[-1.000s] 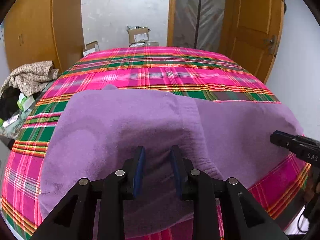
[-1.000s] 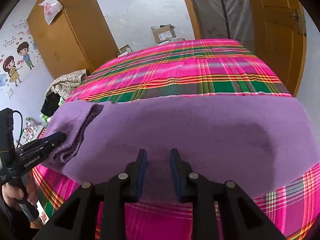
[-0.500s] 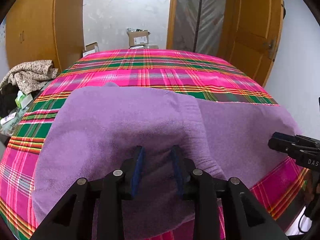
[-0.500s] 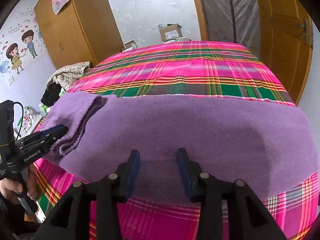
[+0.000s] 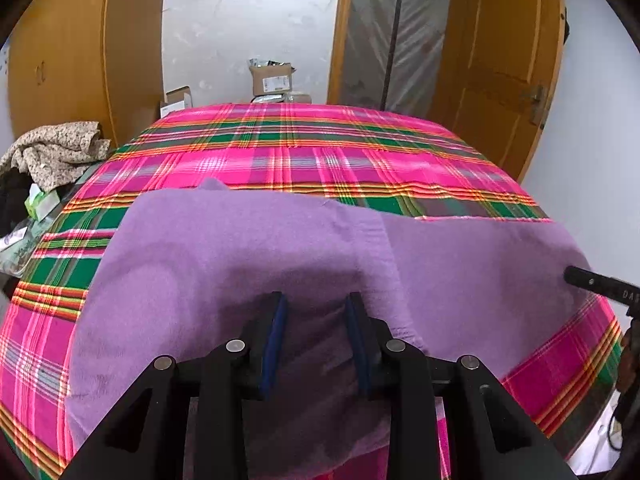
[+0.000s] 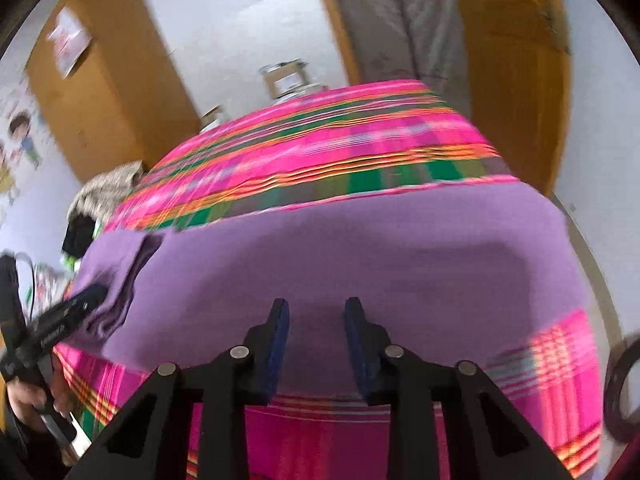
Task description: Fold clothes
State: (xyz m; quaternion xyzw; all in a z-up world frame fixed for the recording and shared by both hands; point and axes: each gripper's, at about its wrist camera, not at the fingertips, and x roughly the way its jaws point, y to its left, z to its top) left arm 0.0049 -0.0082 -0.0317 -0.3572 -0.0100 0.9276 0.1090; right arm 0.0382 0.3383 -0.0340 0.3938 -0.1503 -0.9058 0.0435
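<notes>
Both tongs — left tongs [image 5: 315,322], right tongs [image 6: 317,324] — hang spread just above the purple garment [image 5: 224,264], gripping nothing.

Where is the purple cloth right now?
The purple cloth lies spread across the near end of the plaid bed, under both open grippers: left gripper, right gripper. In both wrist views its left part is folded over.
</notes>
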